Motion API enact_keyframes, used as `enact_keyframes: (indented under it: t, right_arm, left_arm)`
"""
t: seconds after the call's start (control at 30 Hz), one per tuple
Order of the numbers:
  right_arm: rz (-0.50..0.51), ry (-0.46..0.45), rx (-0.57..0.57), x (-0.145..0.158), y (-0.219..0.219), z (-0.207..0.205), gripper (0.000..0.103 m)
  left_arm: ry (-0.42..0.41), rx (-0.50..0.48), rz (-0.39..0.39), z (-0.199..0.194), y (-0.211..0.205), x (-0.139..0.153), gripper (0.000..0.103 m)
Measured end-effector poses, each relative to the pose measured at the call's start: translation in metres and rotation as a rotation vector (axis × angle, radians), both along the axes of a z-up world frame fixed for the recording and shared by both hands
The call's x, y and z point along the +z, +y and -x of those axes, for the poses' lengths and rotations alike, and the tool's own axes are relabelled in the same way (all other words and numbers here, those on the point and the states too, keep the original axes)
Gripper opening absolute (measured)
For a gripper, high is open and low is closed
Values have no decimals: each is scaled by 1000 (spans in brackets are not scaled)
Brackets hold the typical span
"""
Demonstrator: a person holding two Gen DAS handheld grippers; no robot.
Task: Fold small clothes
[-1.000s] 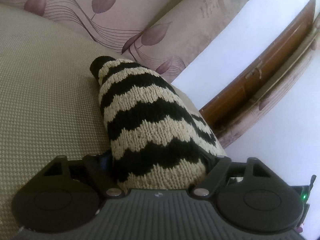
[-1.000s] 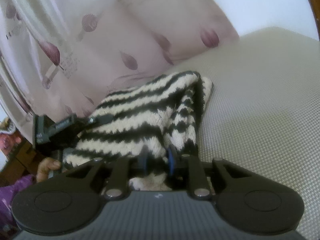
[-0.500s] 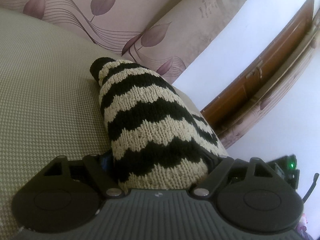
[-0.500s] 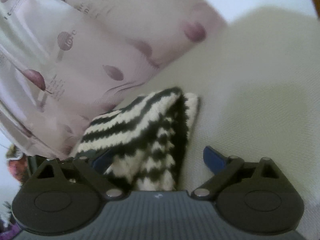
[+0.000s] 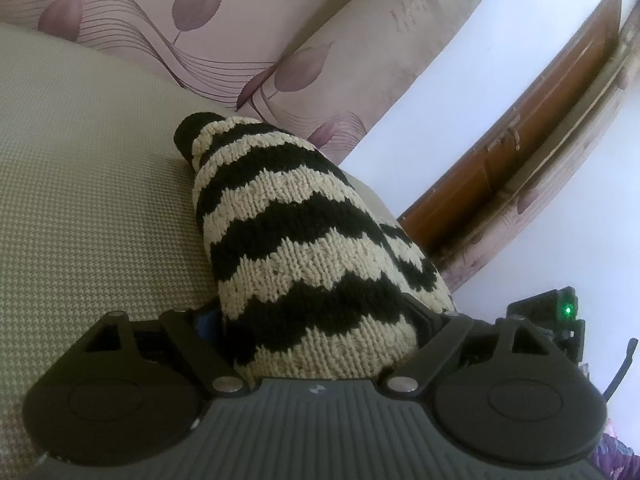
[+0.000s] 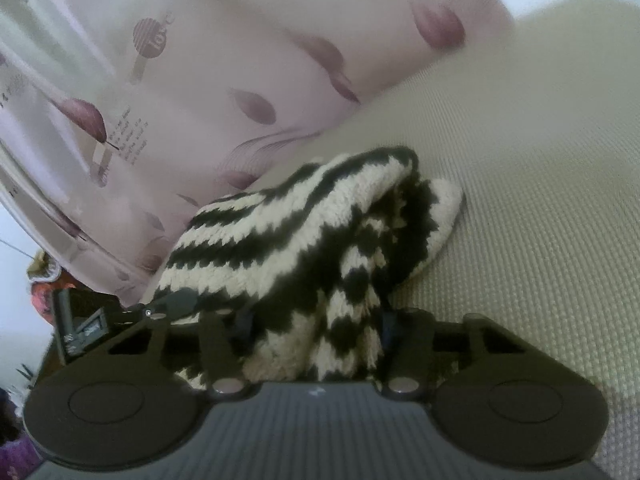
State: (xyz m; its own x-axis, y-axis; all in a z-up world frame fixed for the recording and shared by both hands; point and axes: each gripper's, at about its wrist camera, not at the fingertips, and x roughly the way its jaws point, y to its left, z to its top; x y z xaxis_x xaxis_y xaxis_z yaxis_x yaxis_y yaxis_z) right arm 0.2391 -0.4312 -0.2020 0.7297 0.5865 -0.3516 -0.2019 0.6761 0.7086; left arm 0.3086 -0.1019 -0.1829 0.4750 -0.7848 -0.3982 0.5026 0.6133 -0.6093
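Observation:
A black-and-cream zigzag knit [image 5: 288, 220] lies bunched on a beige woven cushion [image 5: 80, 200]. Its near end fills the wide gap of my left gripper [image 5: 316, 312] and touches both fingers; the jaws are opening slowly. In the right wrist view the same knit [image 6: 280, 232] is folded over itself. A thick fold sits between the blue pads of my right gripper [image 6: 316, 324], whose jaws are closing on it. One finger of the left gripper [image 6: 172, 304] shows at the knit's left edge. The fingertips are buried in the wool.
Pale cloth with purple leaf prints [image 5: 200, 20] rises right behind the knit. A brown wooden frame [image 5: 520, 152] and a white wall lie to the right. The right hand's device with a green light [image 5: 560, 312] shows at the lower right. The cushion [image 6: 540, 200] stretches away on the right.
My right gripper let go of the knit's edge, opened wide, shifted sideways and now closes around a thicker fold. The left gripper and its end of the knit have stayed put.

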Motion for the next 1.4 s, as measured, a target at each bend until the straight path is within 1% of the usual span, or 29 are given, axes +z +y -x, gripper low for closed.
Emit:
enact_keyframes:
  t: [0.1, 0.2, 0.37, 0.43, 0.5, 0.57, 0.67, 0.73, 0.77, 0.83, 0.9, 1.0, 1.13, 1.27, 1.4]
  right_arm:
    - [-34, 11, 9, -3, -5, -3, 54]
    - [-39, 27, 10, -2, -6, -3, 56]
    - [-75, 64, 5, -4, -13, 7, 56]
    - [-57, 54, -2, -3, -10, 7, 57]
    - [-35, 38, 10, -2, -4, 2, 58]
    - [-25, 25, 16, -1, 0, -4, 59]
    - [-22, 10, 29, -2, 4, -13, 58]
    - [-10, -2, 35, -2, 5, -15, 52]
    - [-6, -5, 35, -2, 5, -14, 51]
    - [7, -12, 33, -2, 6, -10, 50]
    - [3, -19, 25, -1, 6, -5, 49]
    - [-3, -25, 8, 1, 8, 1, 48]
    - [-9, -40, -12, 7, 14, 11, 47]
    - [-14, -45, -23, 14, 22, 21, 47]
    - [-23, -55, -19, 22, 33, 31, 46]
  left_arm:
    - [-4, -6, -5, 0, -1, 0, 89]
    - [-9, -11, -10, 0, -3, 1, 90]
    - [-15, -22, -18, 2, -6, 2, 93]
    - [-20, -29, -26, 2, -7, 3, 95]
    - [-21, -30, -30, 2, -9, 3, 95]
    - [-21, -27, -35, 2, -10, 4, 93]
    - [-25, -5, -59, 5, -14, 7, 85]
    - [-32, 2, -73, 6, -15, 9, 78]
    - [-37, 8, -77, 8, -15, 10, 77]
    - [-59, 22, -97, 13, -18, 13, 72]
    - [-91, 37, -125, 21, -23, 19, 70]
    - [-119, 51, -161, 29, -29, 25, 68]
    - [-134, 59, -195, 40, -33, 35, 68]
    - [-141, 74, -206, 51, -23, 41, 67]
    - [-166, 89, -226, 67, -11, 51, 67]
